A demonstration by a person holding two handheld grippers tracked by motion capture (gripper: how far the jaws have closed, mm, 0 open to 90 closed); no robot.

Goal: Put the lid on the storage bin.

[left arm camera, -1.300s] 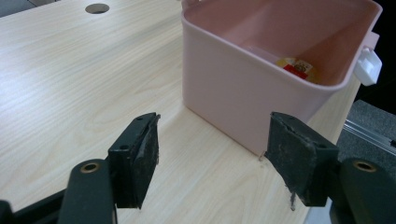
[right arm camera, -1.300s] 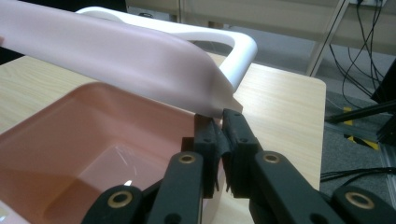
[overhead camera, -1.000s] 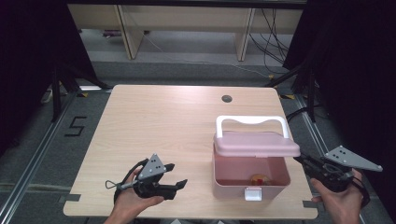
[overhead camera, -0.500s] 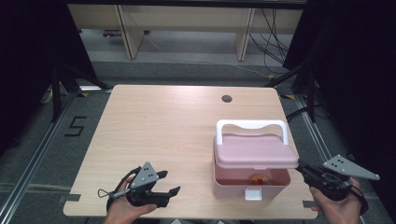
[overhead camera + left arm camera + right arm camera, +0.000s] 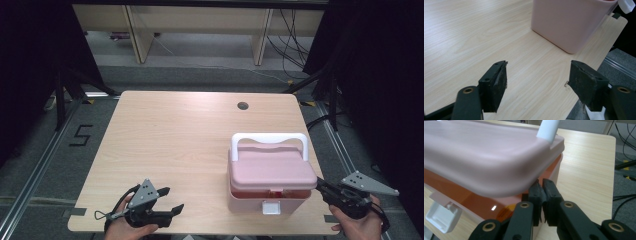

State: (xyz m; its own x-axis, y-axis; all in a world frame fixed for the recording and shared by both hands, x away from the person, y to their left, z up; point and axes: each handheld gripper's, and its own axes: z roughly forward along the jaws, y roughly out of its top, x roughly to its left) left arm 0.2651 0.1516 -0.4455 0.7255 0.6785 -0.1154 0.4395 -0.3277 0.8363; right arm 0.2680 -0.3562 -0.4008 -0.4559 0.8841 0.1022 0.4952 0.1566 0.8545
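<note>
A pink box (image 5: 272, 172) with a white handle (image 5: 270, 137) and a white latch (image 5: 270, 206) stands on the table's front right. Its lid (image 5: 486, 152) sits almost down, leaving a narrow gap through which something orange (image 5: 474, 202) shows inside. My right gripper (image 5: 320, 186) is at the box's right side. In the right gripper view it (image 5: 542, 187) is shut with nothing between its jaws, and its tips are under the lid's corner edge. Near the front left edge, my left gripper (image 5: 172, 200) is held open just above the wood; the left gripper view (image 5: 537, 77) points toward the pink box (image 5: 571, 22).
The wooden table (image 5: 175, 130) has a round cable hole (image 5: 243, 106) at the back. Shelving legs and cables lie on the floor beyond it. A taped "5" (image 5: 82, 135) marks the floor at left. Dark curtains flank both sides.
The box's lid has come down from raised to almost shut. My right gripper stayed at its right edge and lowered with it. My left gripper drifted slightly toward the front edge.
</note>
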